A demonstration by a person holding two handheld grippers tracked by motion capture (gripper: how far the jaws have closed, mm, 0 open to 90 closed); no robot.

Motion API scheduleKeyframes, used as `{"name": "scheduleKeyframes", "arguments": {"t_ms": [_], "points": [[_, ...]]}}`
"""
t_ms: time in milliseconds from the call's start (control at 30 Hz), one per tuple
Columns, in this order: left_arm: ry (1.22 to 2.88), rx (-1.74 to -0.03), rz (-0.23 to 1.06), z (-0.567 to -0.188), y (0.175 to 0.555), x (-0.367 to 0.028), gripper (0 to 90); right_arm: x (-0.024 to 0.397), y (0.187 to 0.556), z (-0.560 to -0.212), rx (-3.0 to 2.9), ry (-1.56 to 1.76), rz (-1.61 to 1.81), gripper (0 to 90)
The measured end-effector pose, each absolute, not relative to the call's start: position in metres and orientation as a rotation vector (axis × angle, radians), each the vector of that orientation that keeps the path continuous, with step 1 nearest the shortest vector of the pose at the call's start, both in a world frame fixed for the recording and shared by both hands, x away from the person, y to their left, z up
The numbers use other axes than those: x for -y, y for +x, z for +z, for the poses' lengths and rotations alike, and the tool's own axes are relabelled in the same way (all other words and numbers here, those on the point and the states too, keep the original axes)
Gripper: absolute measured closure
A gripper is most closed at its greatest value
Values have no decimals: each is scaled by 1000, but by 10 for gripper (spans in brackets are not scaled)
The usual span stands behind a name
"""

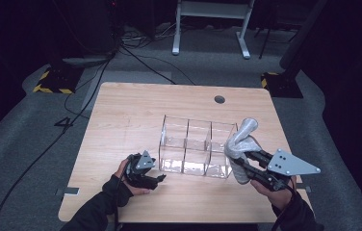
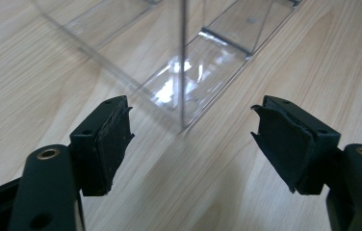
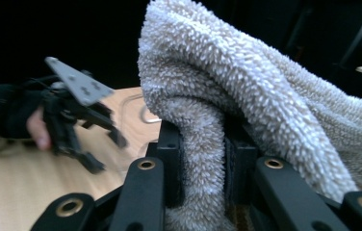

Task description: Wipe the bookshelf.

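One towel (image 1: 242,144) clamped in right gripper (image 1: 246,161) jaws; left gripper (image 1: 157,179) jaws apart, empty.

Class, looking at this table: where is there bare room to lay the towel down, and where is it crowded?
Bare wood lies on the table left of the clear divided box, and behind it toward the round hole. It is crowded at the box's right end, where the right gripper holds the towel, and by the left gripper.

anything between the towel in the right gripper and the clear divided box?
Nothing visible. The right gripper holds the fluffy grey towel raised at the right end of the clear plastic divided box, whose compartments look empty. The left gripper sits open at the box's left near corner, outside it.
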State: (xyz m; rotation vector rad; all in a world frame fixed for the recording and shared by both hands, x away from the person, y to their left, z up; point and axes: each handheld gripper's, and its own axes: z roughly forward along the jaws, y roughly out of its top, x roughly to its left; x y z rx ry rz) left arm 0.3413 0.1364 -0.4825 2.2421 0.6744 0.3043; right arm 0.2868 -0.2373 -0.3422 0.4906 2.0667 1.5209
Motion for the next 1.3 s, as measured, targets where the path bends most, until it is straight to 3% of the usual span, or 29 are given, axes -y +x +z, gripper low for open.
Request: {"name": "scheduleKeyframes", "arguments": {"t_ms": [100,300,600,867,1300], "points": [[2242,-683,311,-482,341,-126,255,232,288,-345,-2098,492,1518,737],[2214,-664,286,-478,336,-122,354,224,299,-369,-2165,550,1497,736],[2134,-595,362,-460,328,-121,299,240,323,-424,-2172,742,1415,735],[2054,-585,368,-448,331,-120,250,247,330,-444,-2181,826,1382,743],[2009,-586,400,-438,332,-99,254,248,353,-486,-2321,975,1283,746]]}}
